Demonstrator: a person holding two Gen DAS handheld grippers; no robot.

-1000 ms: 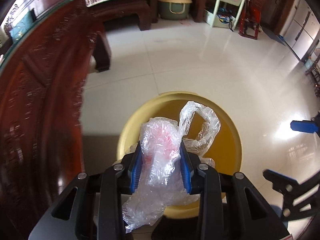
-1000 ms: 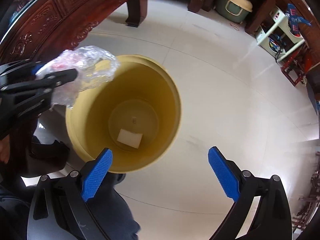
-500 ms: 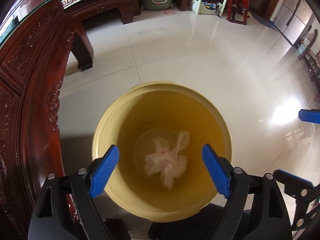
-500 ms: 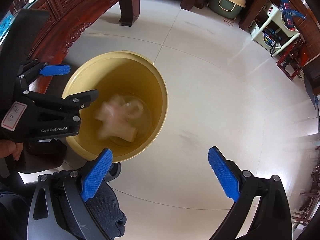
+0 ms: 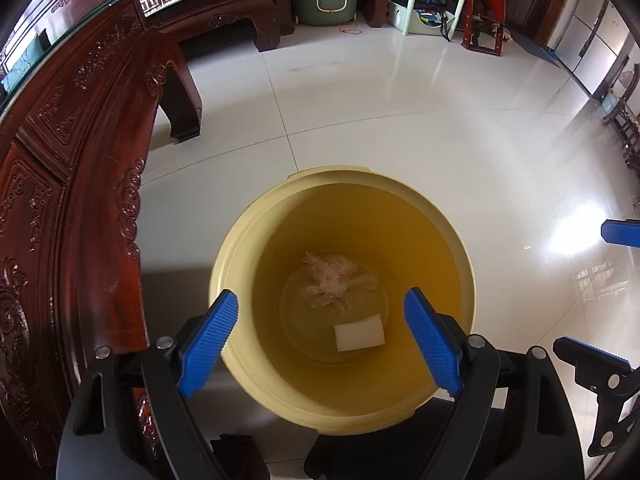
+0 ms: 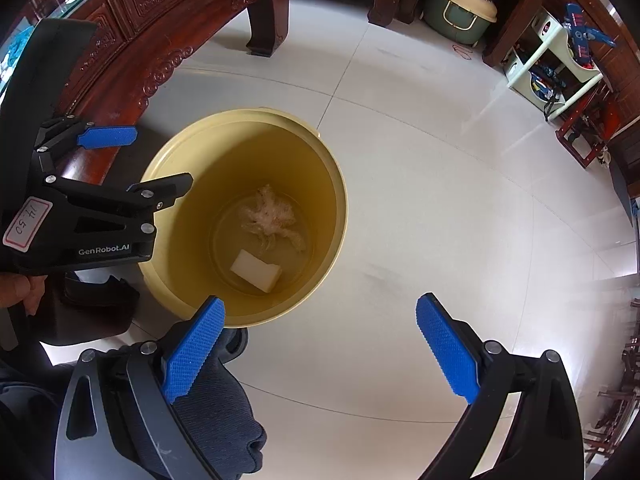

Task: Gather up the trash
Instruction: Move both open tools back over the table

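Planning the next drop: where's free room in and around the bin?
Free: tiled floor right of the yellow bin, out to the shelf. Inside, the bottom holds a crumpled bag and white pad. Tight: the bin's left, against carved wooden furniture.

The left gripper [image 5: 320, 340] is showing a black frame, with silver screws sitting at the joints and ribbed blue pads [image 5: 208, 344] lining its fingers. Seen in the right wrist view, its side is carrying white "GenRobot.AI" lettering and a white label [image 6: 26, 224], edged in red, bearing handwritten digits. The right gripper [image 6: 320, 356] is looking the same: black arms, silver screws, dotted blue pads [image 6: 194, 354]. The person is wearing dark navy knitted fabric [image 6: 216, 412], bunching below the right gripper.
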